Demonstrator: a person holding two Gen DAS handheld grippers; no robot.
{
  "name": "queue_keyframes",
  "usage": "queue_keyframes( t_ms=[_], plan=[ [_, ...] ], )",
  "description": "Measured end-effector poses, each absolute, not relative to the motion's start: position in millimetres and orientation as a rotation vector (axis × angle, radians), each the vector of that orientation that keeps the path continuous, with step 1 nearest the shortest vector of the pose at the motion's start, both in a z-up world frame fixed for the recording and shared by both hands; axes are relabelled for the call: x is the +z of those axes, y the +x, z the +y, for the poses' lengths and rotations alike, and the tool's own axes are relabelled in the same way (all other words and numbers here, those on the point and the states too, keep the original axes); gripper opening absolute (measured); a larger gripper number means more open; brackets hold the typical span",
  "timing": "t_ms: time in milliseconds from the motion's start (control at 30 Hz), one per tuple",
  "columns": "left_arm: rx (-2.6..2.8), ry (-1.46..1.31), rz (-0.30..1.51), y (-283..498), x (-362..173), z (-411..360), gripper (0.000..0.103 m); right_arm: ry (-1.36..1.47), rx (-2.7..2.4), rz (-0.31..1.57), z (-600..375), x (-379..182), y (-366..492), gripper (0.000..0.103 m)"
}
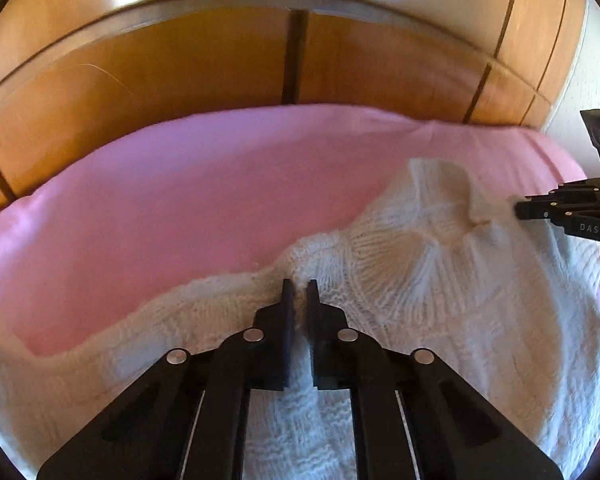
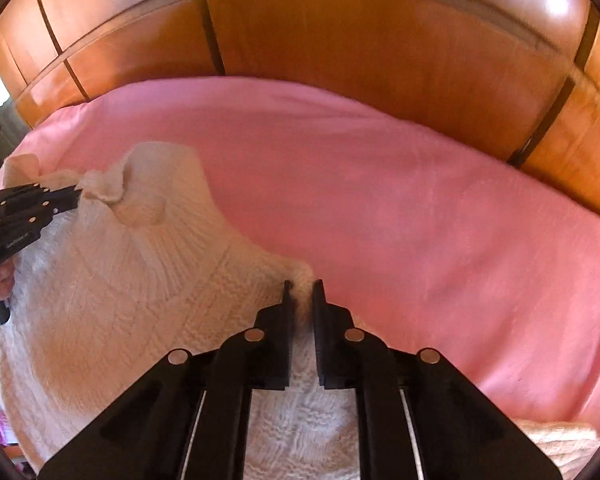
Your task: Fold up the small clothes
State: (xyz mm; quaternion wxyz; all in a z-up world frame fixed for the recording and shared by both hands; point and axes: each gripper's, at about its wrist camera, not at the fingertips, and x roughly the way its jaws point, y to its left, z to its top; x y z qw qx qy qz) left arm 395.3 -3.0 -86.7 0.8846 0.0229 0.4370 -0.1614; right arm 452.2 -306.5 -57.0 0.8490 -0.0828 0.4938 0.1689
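White knit sweater (image 1: 440, 280) lies on the pink bed sheet (image 1: 180, 200), toward its near edge. Left gripper (image 1: 299, 292) and right gripper (image 2: 302, 292) each pinch a thin bunch of knit; loose yarn may slip free, leaving the fold skewed.

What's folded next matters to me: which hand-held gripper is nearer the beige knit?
Right. The right hand-held gripper pinches the sweater left of the beige knit; the left hand-held gripper is across the sweater, farther left.
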Motion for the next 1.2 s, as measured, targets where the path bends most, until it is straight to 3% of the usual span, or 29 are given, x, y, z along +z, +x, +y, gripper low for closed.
queue_keyframes(
  t_ms=[167,400,433,467,500,533,600,700,733,767,800,933,1200],
  plan=[
    [-0.173,-0.009,0.831,408,-63,13,0.003,-0.172,0.281,0.938,-300,-27,474,0.006],
    [-0.019,0.027,0.923,443,-73,4,0.004,-0.2,0.163,0.998,-281,-59,510,0.008],
    [-0.033,0.029,0.932,441,-75,1,0.004,-0.201,0.159,0.994,-280,-61,507,0.013],
    [-0.032,0.039,0.93,435,-75,0,0.008,-0.202,0.149,0.978,-281,-59,501,0.026],
    [-0.031,0.051,0.922,428,-74,1,0.011,-0.184,0.148,0.959,-287,-55,493,0.033],
    [-0.042,0.05,0.918,417,-71,6,0.016,-0.144,0.153,0.933,-295,-48,480,0.043],
    [-0.052,0.027,0.912,396,-64,20,0.023,-0.094,0.164,0.911,-308,-37,459,0.044],
    [-0.087,-0.029,0.889,354,-50,41,0.025,0.03,0.227,0.918,-339,-27,402,0.054],
    [-0.098,-0.06,0.891,338,-47,51,0.032,0.056,0.238,0.93,-346,-29,387,0.055],
    [-0.105,-0.086,0.891,323,-45,59,0.047,0.092,0.252,0.956,-356,-33,363,0.055],
    [-0.116,-0.12,0.884,307,-44,66,0.051,0.114,0.257,0.975,-363,-36,346,0.055],
    [-0.123,-0.221,0.915,229,-54,104,0.052,0.228,0.242,1.073,-396,-65,263,0.059],
    [-0.201,-0.403,0.989,113,-82,134,0.052,0.386,0.415,1.141,-377,-90,153,0.056]
  ],
)
